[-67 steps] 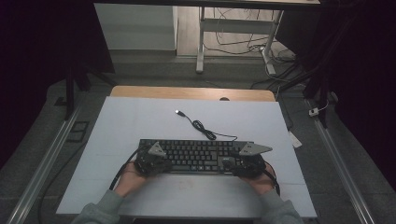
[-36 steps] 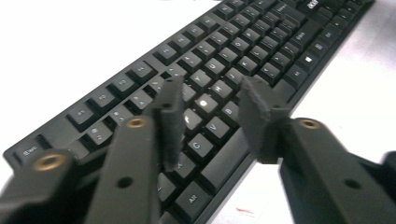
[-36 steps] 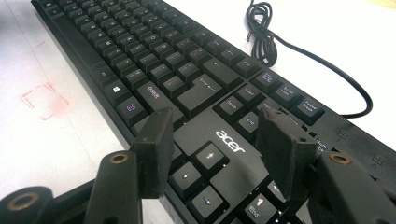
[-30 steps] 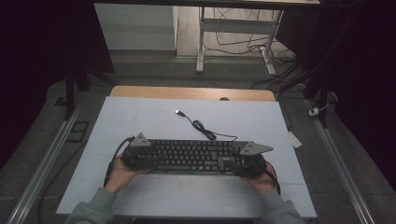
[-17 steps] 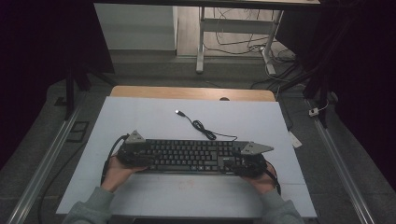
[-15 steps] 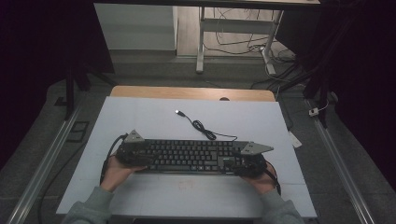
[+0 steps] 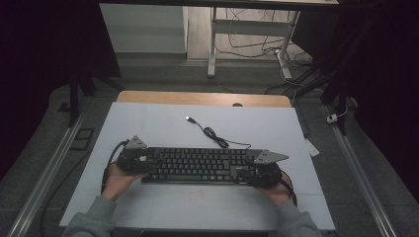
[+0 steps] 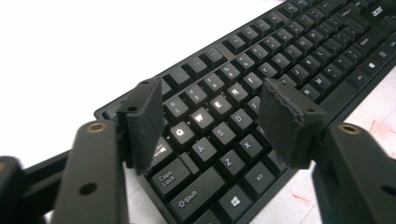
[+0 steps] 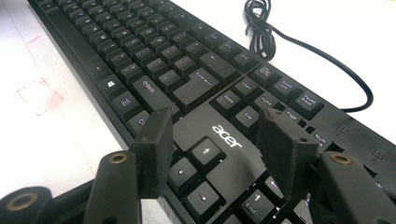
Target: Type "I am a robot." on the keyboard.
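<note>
A black Acer keyboard [image 7: 197, 165] lies crosswise on the white table top [image 7: 148, 123], near the front. Its cable [image 7: 217, 138] coils behind it and ends in a USB plug [image 7: 188, 118]. My left gripper [image 7: 133, 157] is at the keyboard's left end. In the left gripper view this gripper [image 8: 210, 107] stands open above the Q, W and E keys of the keyboard [image 8: 299, 42]. My right gripper [image 7: 259, 170] is at the right end. It [image 9: 215, 135] is open over the arrow keys and logo of the keyboard [image 9: 154, 51], with the cable [image 9: 299, 51] beyond.
A wooden strip [image 7: 202, 98] borders the table's far edge. A small white item [image 7: 312, 147] lies off the right edge. Metal rails [image 7: 44, 173] run along the floor on both sides. Desk legs and loose wires [image 7: 247, 39] stand behind. Faint red marks [image 9: 39, 95] stain the surface.
My left gripper has slid left along the keyboard to its left end and a little farther from the person. The right gripper has stayed at the right end.
</note>
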`<state>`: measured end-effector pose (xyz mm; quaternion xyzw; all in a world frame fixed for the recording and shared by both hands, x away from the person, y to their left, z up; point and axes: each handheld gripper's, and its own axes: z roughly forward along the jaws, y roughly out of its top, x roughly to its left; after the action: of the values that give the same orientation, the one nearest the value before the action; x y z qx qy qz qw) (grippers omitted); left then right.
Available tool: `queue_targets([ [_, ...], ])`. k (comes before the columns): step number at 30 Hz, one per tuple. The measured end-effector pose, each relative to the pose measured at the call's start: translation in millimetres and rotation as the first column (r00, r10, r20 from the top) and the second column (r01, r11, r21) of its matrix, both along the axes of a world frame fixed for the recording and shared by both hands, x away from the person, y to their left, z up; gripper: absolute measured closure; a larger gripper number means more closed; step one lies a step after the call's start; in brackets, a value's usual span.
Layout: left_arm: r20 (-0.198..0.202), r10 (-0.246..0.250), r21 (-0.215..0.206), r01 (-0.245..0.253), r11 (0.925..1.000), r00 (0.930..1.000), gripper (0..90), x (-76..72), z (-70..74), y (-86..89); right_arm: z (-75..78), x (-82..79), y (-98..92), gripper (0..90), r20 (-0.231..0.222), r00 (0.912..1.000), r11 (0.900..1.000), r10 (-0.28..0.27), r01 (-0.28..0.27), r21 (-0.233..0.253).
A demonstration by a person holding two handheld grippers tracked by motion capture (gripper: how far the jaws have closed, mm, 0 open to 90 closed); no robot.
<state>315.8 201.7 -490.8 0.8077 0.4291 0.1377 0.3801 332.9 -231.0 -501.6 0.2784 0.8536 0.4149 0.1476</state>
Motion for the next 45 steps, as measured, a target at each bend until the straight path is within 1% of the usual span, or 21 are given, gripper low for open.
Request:
queue_targets([
  [3, 0.004, 0.010, 0.008, -0.010, 0.9999, 0.9999, 53.0, 0.1, -0.5, 1.7, -0.2, 0.0, 0.2, 46.4, -0.001, 1.0000, 1.000, 0.001, -0.001, -0.001],
  [9, 0.003, 0.017, 0.010, -0.017, 0.9998, 0.9999, 68.6, 0.8, -1.8, 6.3, -0.8, 0.2, 0.5, 46.3, -0.002, 1.0000, 1.000, 0.001, -0.001, -0.008],
  [13, -0.009, -0.001, 0.012, 0.002, 0.9999, 1.0000, 83.0, 1.2, -3.0, 6.7, -0.9, 0.0, 0.8, 46.2, -0.003, 1.0000, 1.000, -0.001, 0.001, -0.010],
  [15, -0.020, -0.016, 0.024, 0.017, 0.9996, 0.9997, 88.3, 1.5, -3.8, 5.7, -0.9, 0.0, 0.8, 46.2, -0.002, 1.0000, 1.000, 0.000, 0.000, -0.008],
  [19, -0.042, -0.035, 0.051, 0.038, 0.9980, 0.9985, 88.8, 2.7, -7.4, 1.3, -1.0, 0.2, 0.5, 46.2, -0.001, 1.0000, 1.000, -0.001, 0.001, -0.011],
  [23, -0.061, -0.057, 0.082, 0.062, 0.9947, 0.9965, 88.8, 3.7, -12.3, -5.1, -1.4, 0.4, 0.4, 46.2, -0.001, 1.0000, 1.000, -0.001, 0.001, -0.009],
  [27, -0.072, -0.058, 0.109, 0.066, 0.9918, 0.9957, 88.8, 4.4, -16.4, -9.3, -1.4, 0.2, 0.7, 46.2, -0.003, 1.0000, 1.000, 0.000, 0.000, -0.012],
  [30, -0.076, -0.054, 0.142, 0.065, 0.9877, 0.9956, 88.8, 5.0, -20.0, -12.1, -1.4, 0.2, 0.7, 46.2, -0.003, 1.0000, 1.000, 0.000, 0.000, -0.012],
  [37, -0.078, -0.047, 0.150, 0.058, 0.9870, 0.9958, 88.7, 5.9, -22.5, -13.0, -1.8, 0.1, 1.3, 46.1, -0.002, 1.0000, 1.000, 0.001, -0.001, -0.014],
  [45, -0.081, -0.044, 0.145, 0.056, 0.9878, 0.9957, 88.7, 6.9, -24.6, -13.8, -2.0, 0.5, 1.0, 45.8, -0.003, 1.0000, 1.000, -0.002, 0.002, -0.013],
])
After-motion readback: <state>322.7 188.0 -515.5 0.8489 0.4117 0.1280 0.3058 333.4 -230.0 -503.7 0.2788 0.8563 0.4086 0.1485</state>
